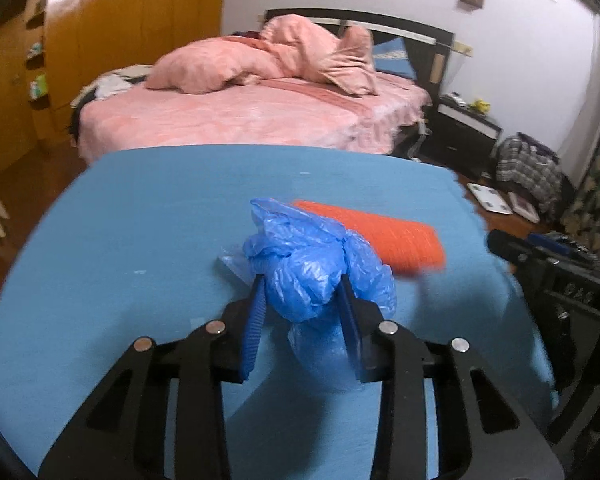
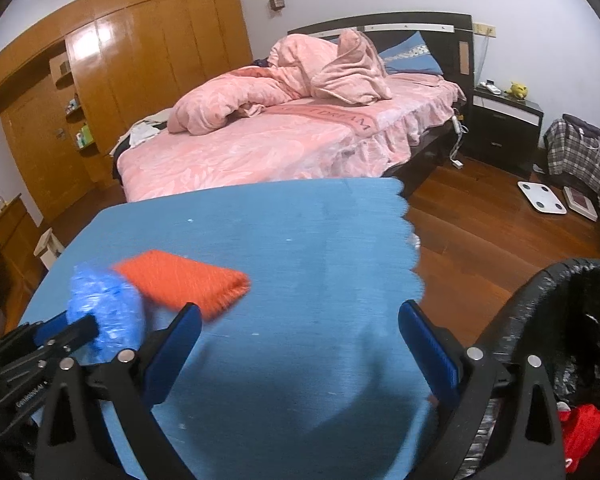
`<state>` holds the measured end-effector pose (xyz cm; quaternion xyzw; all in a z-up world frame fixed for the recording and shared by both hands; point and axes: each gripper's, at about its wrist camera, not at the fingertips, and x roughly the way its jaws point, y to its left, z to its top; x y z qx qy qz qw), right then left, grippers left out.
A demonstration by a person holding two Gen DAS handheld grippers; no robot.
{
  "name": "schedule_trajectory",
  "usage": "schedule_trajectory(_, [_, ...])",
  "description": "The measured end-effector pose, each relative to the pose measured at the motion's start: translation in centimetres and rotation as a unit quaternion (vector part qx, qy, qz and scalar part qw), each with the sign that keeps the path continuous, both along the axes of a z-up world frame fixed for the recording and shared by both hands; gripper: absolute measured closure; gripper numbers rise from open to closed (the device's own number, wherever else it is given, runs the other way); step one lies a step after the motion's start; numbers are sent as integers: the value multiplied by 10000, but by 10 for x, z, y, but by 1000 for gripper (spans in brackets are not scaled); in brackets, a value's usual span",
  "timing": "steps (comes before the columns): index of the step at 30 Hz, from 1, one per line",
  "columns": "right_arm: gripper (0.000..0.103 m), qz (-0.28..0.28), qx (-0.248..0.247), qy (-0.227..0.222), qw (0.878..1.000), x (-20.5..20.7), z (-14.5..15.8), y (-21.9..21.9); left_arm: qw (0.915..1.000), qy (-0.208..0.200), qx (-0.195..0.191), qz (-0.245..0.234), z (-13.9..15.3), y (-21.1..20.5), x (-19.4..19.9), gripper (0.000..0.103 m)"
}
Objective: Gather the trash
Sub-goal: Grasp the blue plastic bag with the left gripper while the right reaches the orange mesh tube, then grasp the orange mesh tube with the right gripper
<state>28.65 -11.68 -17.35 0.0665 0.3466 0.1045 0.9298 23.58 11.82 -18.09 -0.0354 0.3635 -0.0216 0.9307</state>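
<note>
two hand-held grippers are in view. the left hand-held gripper [image 1: 302,284] has its jaws drawn in narrow on one crumpled blue bag [image 1: 312,264], with a blue pad [image 1: 256,320] pressed to each side of the wad. the bag sits right between the fingertips and bulges out past them, forward and to the right; whether it is off the bench [image 1: 140,220] or touching it cannot be told. from the right wrist view the same bag [image 2: 104,312] shows at the far left, blurred, at the tip of the left hand-held gripper.

the right hand-held gripper [image 2: 300,312] stands wide, with only bare bench [image 2: 320,240] between its two fingers. it is well apart from the bag, off to the bag's right.

one orange pad [image 1: 374,232] lies flat on the bench just beyond the bag, on its right side; in the right wrist view the orange pad [image 2: 184,280] is ahead and left of the left finger.

one bin [image 2: 540,320] lined in black stands beside the bench edge at the right, next to the right hand-held gripper, with something red [image 2: 584,428] in it.

one bed [image 2: 280,140] with pink covers lies behind the bench.
</note>
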Motion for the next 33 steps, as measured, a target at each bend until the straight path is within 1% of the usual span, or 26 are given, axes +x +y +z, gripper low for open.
schedule_trajectory(3, [7, 182, 20, -5, 9998, 1, 1, 18, 9995, 3, 259, 170, 0, 17, -2, 69])
schedule_trajectory(9, [7, 461, -88, 110, 9988, 8, -6, 50, 9983, -23, 438, 394, 2, 36, -4, 69])
schedule_trajectory(13, [7, 499, -218, 290, 9981, 20, -16, 66, 9978, 68, 421, 501, -6, 41, 0, 69])
schedule_trajectory(17, [12, 546, -243, 435, 9973, 26, -21, 74, 9978, 127, 357, 544, -9, 44, 3, 69])
schedule_trajectory(19, [21, 639, -281, 517, 9962, 27, -25, 77, 9977, 160, 365, 545, -12, 44, 4, 69])
schedule_trajectory(21, [38, 762, -290, 564, 9951, 27, -27, 81, 9977, 155, 359, 546, -11, 44, 3, 69])
schedule_trajectory(22, [42, 833, -295, 555, 9945, 26, -27, 82, 9978, 157, 358, 543, -11, 44, 4, 69])
schedule_trajectory(24, [59, 932, -293, 528, 9938, 24, -27, 84, 9977, 173, 335, 556, -12, 44, 5, 69])
schedule_trajectory(25, [62, 988, -260, 524, 9934, 23, -27, 85, 9977, 181, 328, 560, -13, 45, 6, 69])
schedule_trajectory(27, [74, 1020, -243, 511, 9932, 21, -27, 86, 9977, 189, 327, 562, -13, 45, 7, 69])
schedule_trajectory(29, [79, 1062, -207, 510, 9928, 18, -26, 88, 9977, 190, 317, 565, -13, 45, 6, 69])
schedule_trajectory(33, [83, 1033, -138, 509, 9933, 13, -24, 87, 9978, 191, 292, 569, -14, 47, 6, 69])
